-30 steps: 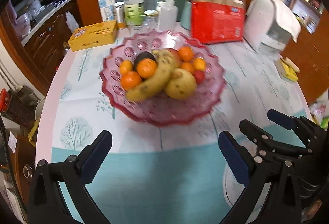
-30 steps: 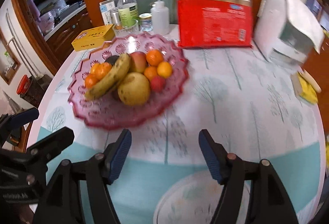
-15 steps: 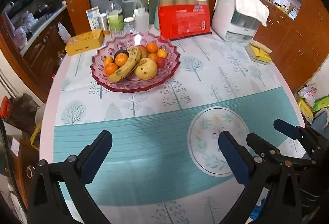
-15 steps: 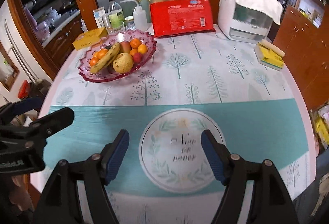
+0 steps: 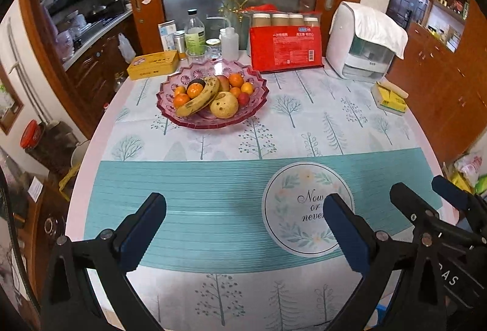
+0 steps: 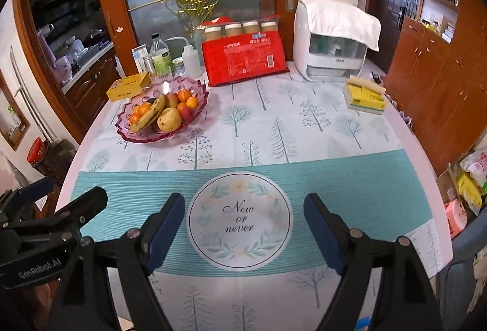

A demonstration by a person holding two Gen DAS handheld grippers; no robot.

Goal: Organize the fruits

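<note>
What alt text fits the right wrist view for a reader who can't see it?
An open, empty right gripper hovers over a tree-print tablecloth. A scalloped pink glass bowl holding a spotted banana, oranges and a pear sits far left, away from the gripper.

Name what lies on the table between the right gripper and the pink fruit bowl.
Only tablecloth: its round "Now or never" print, teal band and tree pattern. No object lies between the right gripper and the fruit bowl, as the right wrist view shows.

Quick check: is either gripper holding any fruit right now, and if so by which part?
Nothing is held. The left gripper and right gripper are both open and empty; the fruit sits in the pink bowl.
</note>
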